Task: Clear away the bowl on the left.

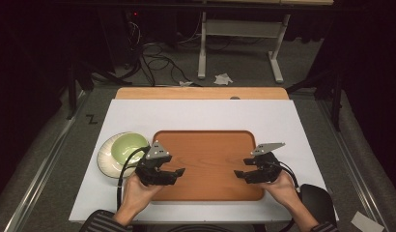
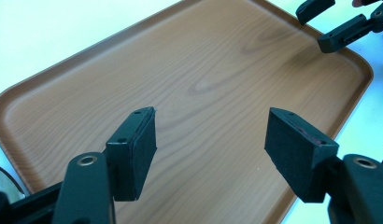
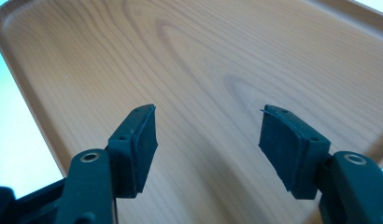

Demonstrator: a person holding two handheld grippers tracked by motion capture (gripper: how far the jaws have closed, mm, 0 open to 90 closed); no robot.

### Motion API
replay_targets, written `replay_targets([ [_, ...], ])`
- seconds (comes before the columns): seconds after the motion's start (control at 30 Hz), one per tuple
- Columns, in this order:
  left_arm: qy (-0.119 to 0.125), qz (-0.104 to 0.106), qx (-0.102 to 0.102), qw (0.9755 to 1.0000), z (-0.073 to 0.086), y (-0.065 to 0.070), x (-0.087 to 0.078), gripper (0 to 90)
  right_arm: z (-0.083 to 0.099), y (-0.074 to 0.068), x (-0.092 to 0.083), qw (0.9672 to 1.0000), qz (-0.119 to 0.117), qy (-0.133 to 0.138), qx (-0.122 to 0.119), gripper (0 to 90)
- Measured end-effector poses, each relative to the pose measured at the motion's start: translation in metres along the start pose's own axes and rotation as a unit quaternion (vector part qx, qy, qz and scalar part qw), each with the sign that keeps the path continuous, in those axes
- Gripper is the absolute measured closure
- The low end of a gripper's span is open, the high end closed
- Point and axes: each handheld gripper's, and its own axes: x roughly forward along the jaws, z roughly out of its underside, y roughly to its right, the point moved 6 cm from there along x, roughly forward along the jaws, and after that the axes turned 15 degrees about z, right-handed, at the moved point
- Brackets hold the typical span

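Hovering over tray (image 1: 208,145): left claw (image 1: 179,171), right claw (image 1: 238,174), both agape.

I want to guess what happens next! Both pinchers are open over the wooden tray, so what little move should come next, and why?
Probably swing the left gripper toward the green bowl on its plate beside the tray. Both grippers are open with nothing between the jaws, and the bowl lies nearest that hand.

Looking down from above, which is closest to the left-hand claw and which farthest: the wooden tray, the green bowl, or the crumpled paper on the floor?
From the left claw, nearest first:
1. Wooden tray: right beneath the claw, whose open tips hang over its left part.
2. Green bowl: just to the claw's left, sitting on a white plate.
3. Crumpled paper: far off on the floor beyond the table's back edge.
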Motion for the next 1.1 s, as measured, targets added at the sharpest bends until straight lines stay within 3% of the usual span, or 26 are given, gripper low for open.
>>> replay_targets([
  [1.1,0.023,-0.031,0.001,0.9992,-0.003,-0.011,-0.020,33.3,0.000,-0.001,0.002,1.0000,-0.002,-0.005,0.003,38.1],
])
